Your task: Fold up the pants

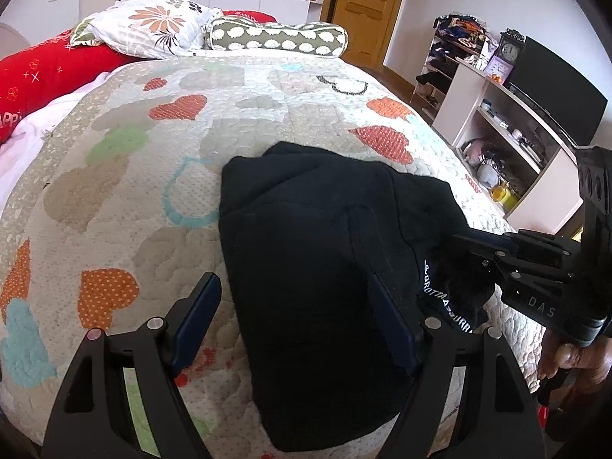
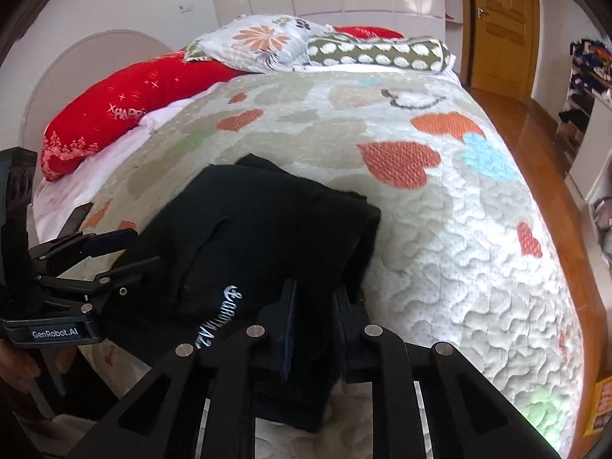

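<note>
Quilted heart bedspread [image 1: 114,176] | black pants [image 1: 306,248] | left gripper [image 1: 294,325] jaws apart | right gripper [image 2: 315,306] jaws pinching pants

Background from my cams: bed with heart-print quilt [image 1: 191,145]. At the head end, a floral pillow [image 1: 153,25], a spotted bolster [image 1: 277,36] just beside it, and a red cushion [image 2: 126,103] along the far edge over a white sheet [image 1: 23,134]. Wooden door [image 1: 367,4] past the bed. Right wall: open shelf unit [image 1: 508,145] full of small clutter, dark TV [image 1: 554,88] and a clock [image 1: 510,51] on top. Wood floor [image 2: 535,141].
</note>
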{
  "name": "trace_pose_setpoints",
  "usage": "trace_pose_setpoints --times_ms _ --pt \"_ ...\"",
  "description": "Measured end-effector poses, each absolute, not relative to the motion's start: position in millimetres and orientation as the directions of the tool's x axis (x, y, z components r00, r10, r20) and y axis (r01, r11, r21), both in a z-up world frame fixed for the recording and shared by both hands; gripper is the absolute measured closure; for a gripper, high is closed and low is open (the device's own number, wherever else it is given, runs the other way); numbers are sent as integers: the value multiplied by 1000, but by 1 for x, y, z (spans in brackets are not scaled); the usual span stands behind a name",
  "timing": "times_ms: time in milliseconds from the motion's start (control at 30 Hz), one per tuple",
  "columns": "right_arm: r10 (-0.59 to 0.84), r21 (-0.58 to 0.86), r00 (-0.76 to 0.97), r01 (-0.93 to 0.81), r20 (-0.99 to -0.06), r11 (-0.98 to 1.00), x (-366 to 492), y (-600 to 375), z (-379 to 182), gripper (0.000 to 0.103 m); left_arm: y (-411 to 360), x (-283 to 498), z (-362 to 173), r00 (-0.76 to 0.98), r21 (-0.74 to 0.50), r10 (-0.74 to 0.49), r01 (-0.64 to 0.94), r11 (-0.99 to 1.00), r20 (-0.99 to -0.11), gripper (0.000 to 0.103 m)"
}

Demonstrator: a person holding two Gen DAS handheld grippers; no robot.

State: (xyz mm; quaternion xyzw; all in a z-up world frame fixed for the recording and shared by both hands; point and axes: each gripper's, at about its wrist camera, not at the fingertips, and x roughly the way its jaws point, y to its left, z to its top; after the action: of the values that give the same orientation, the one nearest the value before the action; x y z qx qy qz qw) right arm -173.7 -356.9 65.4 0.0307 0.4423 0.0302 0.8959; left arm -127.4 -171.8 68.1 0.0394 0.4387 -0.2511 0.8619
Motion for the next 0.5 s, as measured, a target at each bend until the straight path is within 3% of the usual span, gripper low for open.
trace_pose_setpoints --times_ms 200,333,500 --pt "74 99 615 8 -785 995 -179 -361 73 82 -175 -128 65 479 -155 -399 471 868 -782 23" --pt "94 125 642 3 -761 992 -186 -360 87 65 -170 -128 70 491 -155 -398 463 873 -775 23" --pt "131 120 658 -62 -741 991 -192 -346 98 64 -167 -126 74 497 -161 -400 455 876 -770 23"
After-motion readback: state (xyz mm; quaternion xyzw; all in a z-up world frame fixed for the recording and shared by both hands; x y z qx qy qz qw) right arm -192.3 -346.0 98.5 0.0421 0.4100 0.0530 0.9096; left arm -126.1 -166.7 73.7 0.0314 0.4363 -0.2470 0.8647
